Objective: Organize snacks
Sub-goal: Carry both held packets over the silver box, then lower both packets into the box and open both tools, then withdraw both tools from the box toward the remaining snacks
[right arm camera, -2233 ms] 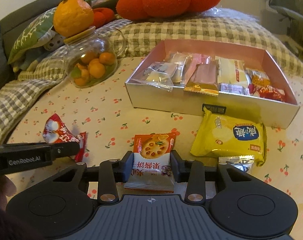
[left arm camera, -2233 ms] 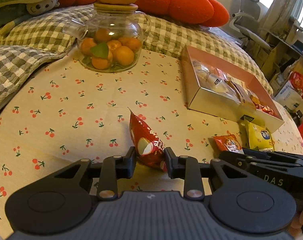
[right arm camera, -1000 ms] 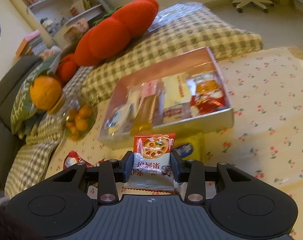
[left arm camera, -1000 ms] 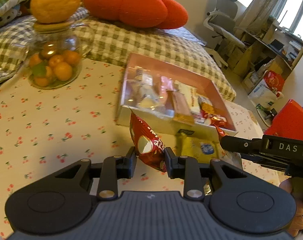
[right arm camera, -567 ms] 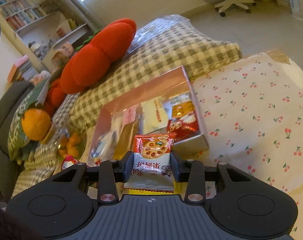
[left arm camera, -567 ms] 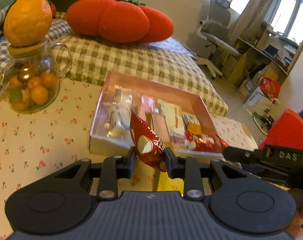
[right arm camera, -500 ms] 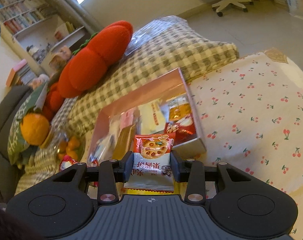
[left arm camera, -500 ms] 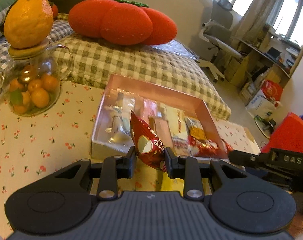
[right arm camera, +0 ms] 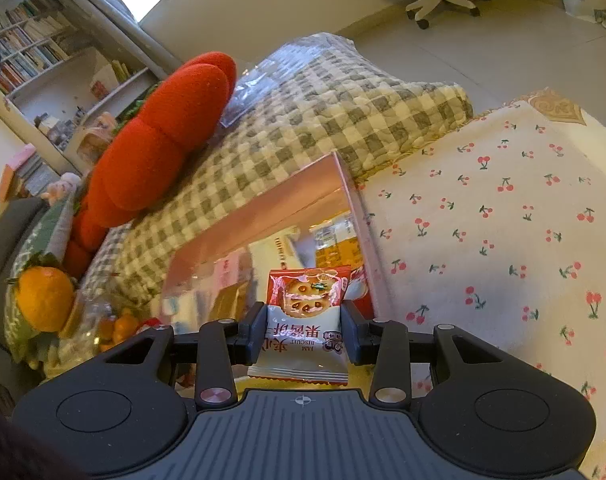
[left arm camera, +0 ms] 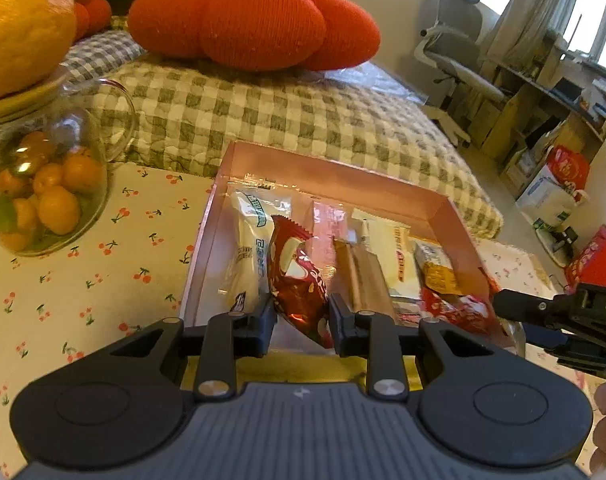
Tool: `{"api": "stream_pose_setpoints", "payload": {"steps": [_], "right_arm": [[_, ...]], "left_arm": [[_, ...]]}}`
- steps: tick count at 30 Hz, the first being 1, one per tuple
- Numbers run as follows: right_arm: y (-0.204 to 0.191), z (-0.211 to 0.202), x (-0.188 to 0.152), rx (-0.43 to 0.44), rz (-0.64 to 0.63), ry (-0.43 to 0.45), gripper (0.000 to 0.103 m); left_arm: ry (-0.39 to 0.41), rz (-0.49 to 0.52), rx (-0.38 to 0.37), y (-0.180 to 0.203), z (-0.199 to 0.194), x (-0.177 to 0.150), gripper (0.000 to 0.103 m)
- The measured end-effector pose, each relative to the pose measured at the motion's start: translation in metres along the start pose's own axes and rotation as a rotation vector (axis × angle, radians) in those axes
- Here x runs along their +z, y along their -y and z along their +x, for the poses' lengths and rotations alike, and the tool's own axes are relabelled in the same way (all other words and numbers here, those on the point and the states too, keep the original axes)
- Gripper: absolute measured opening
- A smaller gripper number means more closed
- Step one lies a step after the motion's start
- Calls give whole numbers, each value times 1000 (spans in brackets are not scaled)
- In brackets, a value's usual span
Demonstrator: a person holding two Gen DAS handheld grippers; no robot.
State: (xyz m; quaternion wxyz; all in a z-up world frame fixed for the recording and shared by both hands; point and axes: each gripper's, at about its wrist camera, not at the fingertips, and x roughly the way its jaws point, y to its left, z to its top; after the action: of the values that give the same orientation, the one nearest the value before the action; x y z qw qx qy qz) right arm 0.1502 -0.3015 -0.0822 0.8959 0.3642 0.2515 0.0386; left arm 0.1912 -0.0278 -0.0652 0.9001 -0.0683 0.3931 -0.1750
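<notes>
- Tablecloth (left arm camera: 103, 248) with cherry print covers the surface; checked blanket (left arm camera: 287, 120) and red cushion (left arm camera: 247, 20) lie behind it.
- Pink box (left arm camera: 335, 178) sits on the cloth, packed with wrapped snacks.
- Glass jar (left arm camera: 43, 200) of small oranges stands left of the box.
- Left gripper (left arm camera: 301, 320) clenched on a red packet (left arm camera: 299, 280), held over the box's near edge.
- Right gripper (right arm camera: 303, 330) grasps a biscuit packet (right arm camera: 305, 320) at the box's near right corner.
</notes>
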Motion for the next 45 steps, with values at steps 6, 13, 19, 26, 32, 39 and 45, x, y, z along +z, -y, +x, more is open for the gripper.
{"api": "stream_pose_setpoints", "payload": {"steps": [6, 13, 19, 26, 32, 39, 45], "right_arm": [[0, 14, 8, 5, -3, 6, 38], [-2, 28, 13, 19, -3, 12, 41], [3, 30, 15, 21, 30, 17, 58], [-3, 20, 14, 9, 12, 17, 67], [-7, 4, 11, -1, 3, 8, 75], [-14, -19, 3, -30, -40, 1, 82], [-17, -34, -11, -68, -74, -27, 90]], "left_arm": [[-9, 26, 2, 3, 14, 4, 26], [-8, 53, 12, 7, 22, 5, 28], [-9, 63, 8, 8, 22, 4, 45], [-6, 61, -1, 11, 13, 2, 65], [-11, 70, -15, 16, -3, -2, 77], [-9, 86, -17, 23, -24, -12, 89], [-23, 99, -7, 28, -41, -25, 93]]}}
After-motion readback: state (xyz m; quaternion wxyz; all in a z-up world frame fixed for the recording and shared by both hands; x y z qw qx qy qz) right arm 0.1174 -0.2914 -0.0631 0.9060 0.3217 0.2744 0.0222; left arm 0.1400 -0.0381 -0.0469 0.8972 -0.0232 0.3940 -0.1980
